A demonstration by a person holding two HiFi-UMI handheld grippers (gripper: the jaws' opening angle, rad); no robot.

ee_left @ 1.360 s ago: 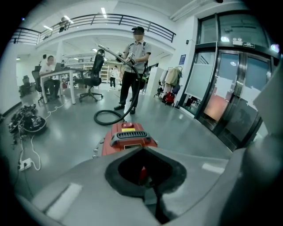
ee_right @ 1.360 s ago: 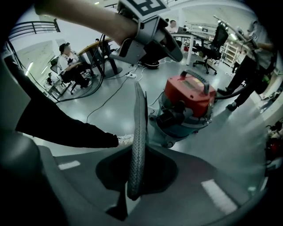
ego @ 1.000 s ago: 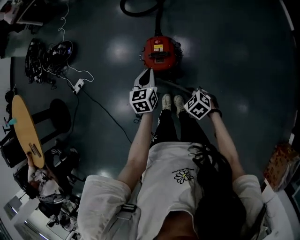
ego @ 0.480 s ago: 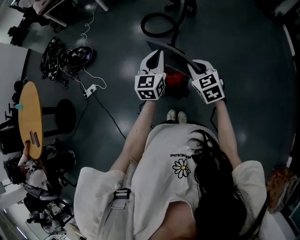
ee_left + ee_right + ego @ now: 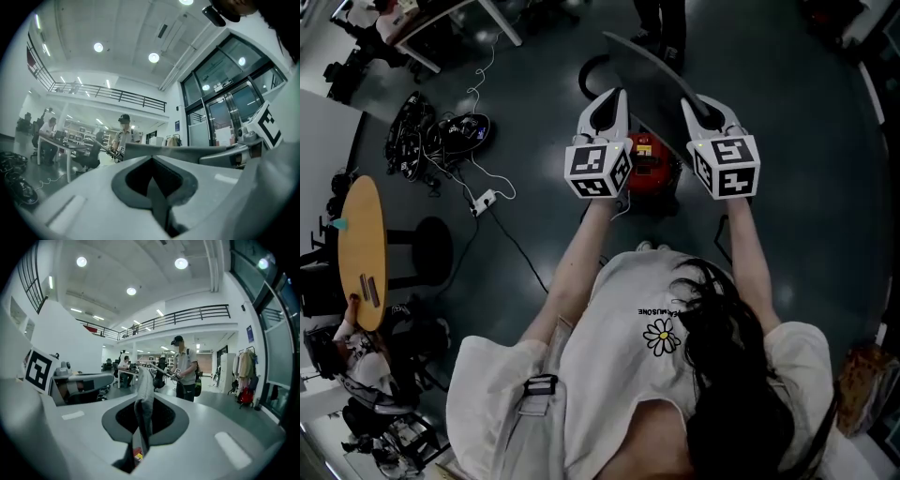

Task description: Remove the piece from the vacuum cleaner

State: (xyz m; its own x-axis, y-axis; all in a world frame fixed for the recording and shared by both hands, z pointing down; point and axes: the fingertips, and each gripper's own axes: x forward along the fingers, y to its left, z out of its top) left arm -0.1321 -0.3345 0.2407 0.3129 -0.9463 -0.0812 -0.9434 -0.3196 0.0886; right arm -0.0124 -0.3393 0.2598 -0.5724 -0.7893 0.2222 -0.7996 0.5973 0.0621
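Note:
The red vacuum cleaner stands on the dark floor below my raised hands, and its black hose curls behind it. My right gripper is shut on one end of a long grey wand piece, which slants up and to the left, clear of the cleaner. In the right gripper view the wand runs forward out of my pressed jaws. My left gripper is shut on nothing, just short of the wand. The left gripper view shows the wand crossing ahead of my closed jaws.
A round wooden table and a black stool stand at the left. Cables with a white power strip and dark gear lie on the floor. A standing person and people at desks are ahead.
Both grippers rose from low beside the red cleaner to well above it. The wand came up with the right gripper. The person straightened up, so the floor looks farther away.

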